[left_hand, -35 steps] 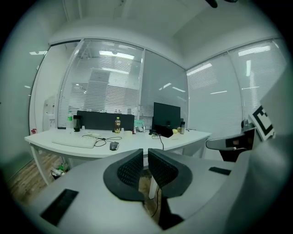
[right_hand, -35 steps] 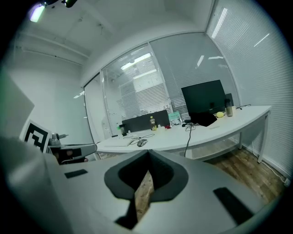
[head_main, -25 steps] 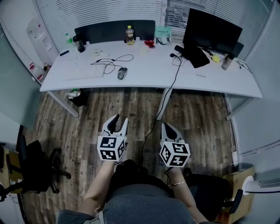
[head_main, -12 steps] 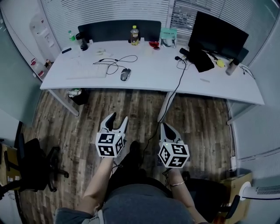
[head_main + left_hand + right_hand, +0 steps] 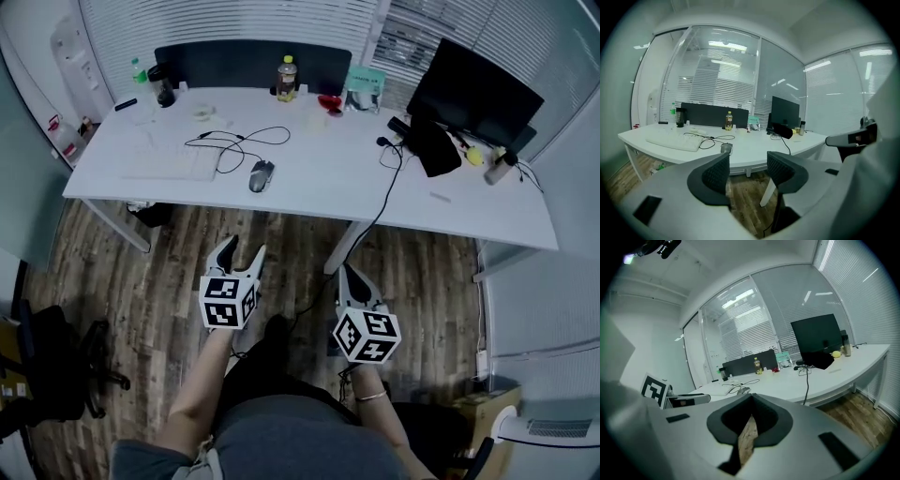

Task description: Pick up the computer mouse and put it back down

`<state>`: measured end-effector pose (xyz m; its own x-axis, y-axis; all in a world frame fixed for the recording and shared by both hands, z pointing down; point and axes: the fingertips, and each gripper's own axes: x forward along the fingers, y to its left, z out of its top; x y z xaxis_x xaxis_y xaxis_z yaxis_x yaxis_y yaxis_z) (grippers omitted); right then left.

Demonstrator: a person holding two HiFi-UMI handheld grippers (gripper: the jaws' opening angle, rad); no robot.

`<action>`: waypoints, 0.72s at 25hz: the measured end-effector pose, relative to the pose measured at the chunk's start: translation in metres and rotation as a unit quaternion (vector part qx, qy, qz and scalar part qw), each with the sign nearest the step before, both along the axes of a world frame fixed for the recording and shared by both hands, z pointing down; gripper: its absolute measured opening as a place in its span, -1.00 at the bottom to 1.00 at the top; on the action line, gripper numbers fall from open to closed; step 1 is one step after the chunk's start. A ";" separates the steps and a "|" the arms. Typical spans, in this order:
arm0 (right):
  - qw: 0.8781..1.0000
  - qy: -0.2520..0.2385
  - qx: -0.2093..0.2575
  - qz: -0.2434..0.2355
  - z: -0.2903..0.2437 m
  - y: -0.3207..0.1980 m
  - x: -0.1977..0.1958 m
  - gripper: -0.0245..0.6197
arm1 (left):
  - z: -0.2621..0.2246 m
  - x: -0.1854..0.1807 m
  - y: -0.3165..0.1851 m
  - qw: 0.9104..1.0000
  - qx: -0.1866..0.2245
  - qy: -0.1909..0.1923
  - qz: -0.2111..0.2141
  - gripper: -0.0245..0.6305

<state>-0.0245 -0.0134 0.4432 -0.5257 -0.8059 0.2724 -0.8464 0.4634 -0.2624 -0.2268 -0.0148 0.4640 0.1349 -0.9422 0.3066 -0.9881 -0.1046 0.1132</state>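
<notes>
Two tools are in my hands, both held out over the wooden floor (image 5: 141,281) and short of the table (image 5: 319,178).

Head view: the left tool (image 5: 242,248) has its jaws spread, and they have just been opening with nothing between them. The right tool (image 5: 345,274) has its jaws drawn together and carries nothing. The computer mouse (image 5: 261,175) lies on the table near its front edge. It is almost straight ahead of the left tool and well apart from both tools. A keyboard (image 5: 169,164) lies to the mouse's left, and a black cable (image 5: 239,141) loops behind it.

Left gripper view: I see the two dark pads (image 5: 717,173) standing apart, with only floor and the table's edge in the gap. The computer mouse (image 5: 726,148) shows just above the tip of the left-hand jaw, far off on the table, right of the keyboard (image 5: 675,140). The right tool (image 5: 853,138) shows at the picture's right side.

Right gripper view: the jaws meet at their tips, and only a sliver of floor shows below the join. The computer mouse (image 5: 743,390) sits on the table beyond and slightly left of the tips, well clear of them. The left tool (image 5: 689,399) shows at the left.
</notes>
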 end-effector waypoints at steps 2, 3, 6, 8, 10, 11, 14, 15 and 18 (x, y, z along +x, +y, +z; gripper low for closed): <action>1.000 0.003 0.002 -0.001 -0.001 -0.020 -0.008 -0.90 | 0.004 -0.009 -0.022 1.000 -0.004 -0.001 -0.002 -0.19; 1.000 0.004 0.001 -0.001 -0.001 -0.030 -0.012 -0.90 | 0.006 -0.013 -0.032 1.000 -0.006 -0.001 -0.002 -0.18; 1.000 0.008 -0.002 -0.001 -0.001 -0.056 -0.026 -0.90 | 0.010 -0.027 -0.060 1.000 -0.011 0.002 -0.004 -0.18; 1.000 0.011 -0.003 -0.001 -0.001 -0.073 -0.035 -0.90 | 0.012 -0.036 -0.078 1.000 -0.013 0.005 -0.005 -0.18; 1.000 0.012 -0.005 -0.001 -0.001 -0.087 -0.044 -0.90 | 0.015 -0.045 -0.096 1.000 -0.017 0.003 -0.006 -0.16; 1.000 0.013 -0.005 -0.001 0.000 -0.094 -0.048 -0.90 | 0.017 -0.049 -0.104 1.000 -0.019 0.002 -0.005 -0.15; 1.000 0.015 -0.008 0.002 0.002 -0.112 -0.060 -0.90 | 0.023 -0.058 -0.125 1.000 -0.028 0.000 0.003 -0.13; 1.000 0.016 -0.008 0.003 0.003 -0.117 -0.064 -0.90 | 0.026 -0.061 -0.130 0.999 -0.031 0.000 0.005 -0.13; 1.000 0.021 -0.007 0.005 0.003 -0.130 -0.073 -0.90 | 0.034 -0.069 -0.145 0.999 -0.041 0.000 0.009 -0.12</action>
